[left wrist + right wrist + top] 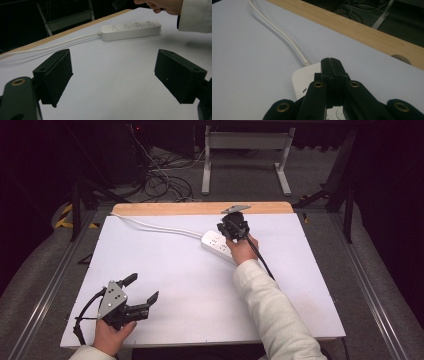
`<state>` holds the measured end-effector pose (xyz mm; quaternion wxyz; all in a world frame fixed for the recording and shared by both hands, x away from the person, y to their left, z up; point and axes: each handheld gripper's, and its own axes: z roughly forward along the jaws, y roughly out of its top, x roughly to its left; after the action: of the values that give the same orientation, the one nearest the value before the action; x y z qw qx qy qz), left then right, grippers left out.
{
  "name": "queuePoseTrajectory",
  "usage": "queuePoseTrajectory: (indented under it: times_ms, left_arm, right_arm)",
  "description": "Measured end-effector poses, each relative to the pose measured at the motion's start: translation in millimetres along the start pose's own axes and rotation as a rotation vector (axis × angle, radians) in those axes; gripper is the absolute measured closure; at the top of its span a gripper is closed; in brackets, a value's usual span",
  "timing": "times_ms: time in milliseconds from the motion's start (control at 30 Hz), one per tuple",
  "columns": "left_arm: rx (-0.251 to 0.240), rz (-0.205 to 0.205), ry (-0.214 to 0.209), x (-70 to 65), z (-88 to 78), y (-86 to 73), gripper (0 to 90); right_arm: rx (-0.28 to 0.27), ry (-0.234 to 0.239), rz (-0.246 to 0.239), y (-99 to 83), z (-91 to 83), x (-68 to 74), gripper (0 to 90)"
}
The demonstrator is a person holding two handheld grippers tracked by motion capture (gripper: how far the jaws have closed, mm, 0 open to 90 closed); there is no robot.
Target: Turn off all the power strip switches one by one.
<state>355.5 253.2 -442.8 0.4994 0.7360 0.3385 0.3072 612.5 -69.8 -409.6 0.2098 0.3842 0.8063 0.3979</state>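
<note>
A white power strip [215, 243] lies on the white table top [190, 285] at the back middle, and its white cord [155, 226] runs off to the far left. My right gripper [231, 229] hovers just over the strip's cord end [299, 77]; its jaws [331, 62] are shut, pad against pad, with nothing between them. My left gripper [144, 287] rests at the near left corner, well away from the strip [131, 30], open [113, 62] and empty. A white sleeve [270, 310] hides the strip's near end.
A wooden strip [200, 208] edges the table's far side. Beyond it a grey metal frame [245, 140] and loose cables [160, 175] sit on the floor. The right gripper's black cable [262, 262] trails along the sleeve.
</note>
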Motion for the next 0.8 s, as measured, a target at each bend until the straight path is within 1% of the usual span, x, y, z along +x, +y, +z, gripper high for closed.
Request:
queuePoseTrajectory:
  times_ms: [200, 300, 400, 600, 800]
  left_arm:
    - [-0.002, -0.005, -0.002, 1.1, -0.1, -0.5, 15.3]
    - [-0.003, -0.004, -0.003, 1.1, -0.1, -0.3, 15.3]
    - [-0.002, -0.005, -0.002, 1.0, 0.1, -0.4, 15.3]
    - [-0.002, 0.0, -0.002, 1.8, 0.0, -0.5, 15.3]
    - [-0.001, 0.0, -0.002, 2.3, 0.0, -0.6, 15.3]
  right_arm:
    - [0.026, -0.01, 0.018, -4.2, 13.9, -1.0, 90.0]
    - [0.044, -0.02, 0.017, -7.5, 20.0, -3.1, 90.0]
    - [0.057, -0.02, 0.023, -10.8, 26.0, -4.3, 90.0]
    - [0.083, -0.02, 0.012, -14.9, 36.7, -2.4, 90.0]
    - [0.104, -0.031, 0.0, -18.9, 44.1, -1.0, 90.0]
